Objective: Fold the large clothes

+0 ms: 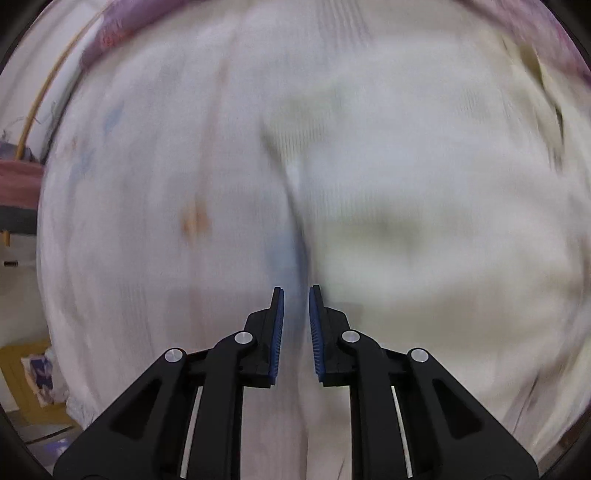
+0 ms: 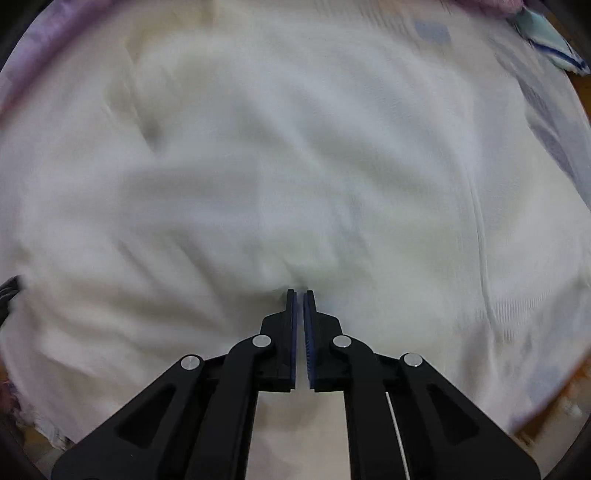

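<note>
Left gripper [image 1: 296,291] fingers: slightly apart, a narrow gap between the blue ribbed pads [image 1: 277,332]; nothing visibly caught between them. They point down at a white garment [image 1: 406,206], tips over its edge, where a paler, faintly printed sheet [image 1: 147,221] shows beside it. Whether the tips touch cloth cannot be told; the view is smeared by motion blur.

Right gripper [image 2: 299,293] fingers: brought together, pads nearly flush, only a hairline slit between them. The tips sit in the garment [image 2: 295,166], and creases in the white cloth fan out from that point, so a pinch of fabric appears caught at the tips, though blur hides the contact itself.

Outward from the garment: it spreads wide and rumpled over the sheet, filling most of both views. A long seam line [image 2: 480,229] runs down the cloth to the right of the right gripper. Beyond the far edge of the garment, a purple-pink strip of bedding [image 1: 122,33]. At its far right corner, a light blue folded item [image 2: 546,48]. Past the sheet's near left edge, yellow-brown flooring [image 1: 26,384].
</note>
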Tool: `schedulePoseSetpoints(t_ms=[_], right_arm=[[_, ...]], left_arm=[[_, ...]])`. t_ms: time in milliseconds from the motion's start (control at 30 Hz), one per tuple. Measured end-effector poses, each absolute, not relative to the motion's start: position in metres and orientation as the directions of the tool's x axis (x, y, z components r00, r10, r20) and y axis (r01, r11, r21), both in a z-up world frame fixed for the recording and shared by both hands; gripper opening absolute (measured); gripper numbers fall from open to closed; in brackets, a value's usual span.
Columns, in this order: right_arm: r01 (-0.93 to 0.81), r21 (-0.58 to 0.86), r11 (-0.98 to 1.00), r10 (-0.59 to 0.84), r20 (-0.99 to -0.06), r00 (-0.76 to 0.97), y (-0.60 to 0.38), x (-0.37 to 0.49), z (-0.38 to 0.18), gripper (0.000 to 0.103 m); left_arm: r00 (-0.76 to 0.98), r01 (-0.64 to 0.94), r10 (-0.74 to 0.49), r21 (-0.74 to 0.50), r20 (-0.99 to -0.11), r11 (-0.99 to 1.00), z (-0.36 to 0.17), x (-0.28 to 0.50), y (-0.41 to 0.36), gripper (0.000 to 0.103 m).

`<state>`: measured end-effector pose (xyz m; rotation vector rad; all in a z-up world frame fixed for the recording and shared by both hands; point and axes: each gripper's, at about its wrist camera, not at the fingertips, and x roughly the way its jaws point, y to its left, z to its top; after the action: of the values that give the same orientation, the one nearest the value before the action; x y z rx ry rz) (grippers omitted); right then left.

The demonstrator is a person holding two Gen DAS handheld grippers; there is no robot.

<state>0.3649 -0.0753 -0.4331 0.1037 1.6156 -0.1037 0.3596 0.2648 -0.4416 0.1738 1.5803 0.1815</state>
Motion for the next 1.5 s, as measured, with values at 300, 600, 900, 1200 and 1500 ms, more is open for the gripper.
schedulePoseSetpoints(t_ms=[300, 600, 900, 1200, 1500], right_arm=[[0.262, 0.081, 0.962, 0.092, -0.995, -0.029, -0.120, 0.359, -0.427, 0.002], [0.274, 0.062, 0.960, 0.056, -0.998, 0.029, -0.138, 0.323, -0.353, 0.088], [0.236, 0.102, 0.966, 0.084, -0.993, 0.086, -0.106, 0.288, -0.309, 0.088], [0.219, 0.118, 0.969, 0.087, -0.985, 0.146, -0.092, 0.258, -0.242, 0.089], [0.269, 0.134, 0.954, 0.071, -0.970, 0.231, -0.110, 0.200, -0.187, 0.089]], left_arm=[[-0.108, -0.104, 0.218, 0.229, -0.970, 0.968, -0.460, 0.310, 0.286, 0.016], [-0.022, -0.113, 0.186, 0.188, -0.982, 0.976, -0.403, 0.319, 0.264, 0.078], [0.083, -0.115, 0.139, 0.129, -0.987, 0.985, -0.312, 0.301, 0.246, 0.084], [0.192, -0.121, 0.112, 0.090, -0.975, 0.989, -0.227, 0.276, 0.242, 0.088], [0.313, -0.065, 0.058, 0.040, -0.948, 0.997, -0.159, 0.234, 0.215, 0.088]])
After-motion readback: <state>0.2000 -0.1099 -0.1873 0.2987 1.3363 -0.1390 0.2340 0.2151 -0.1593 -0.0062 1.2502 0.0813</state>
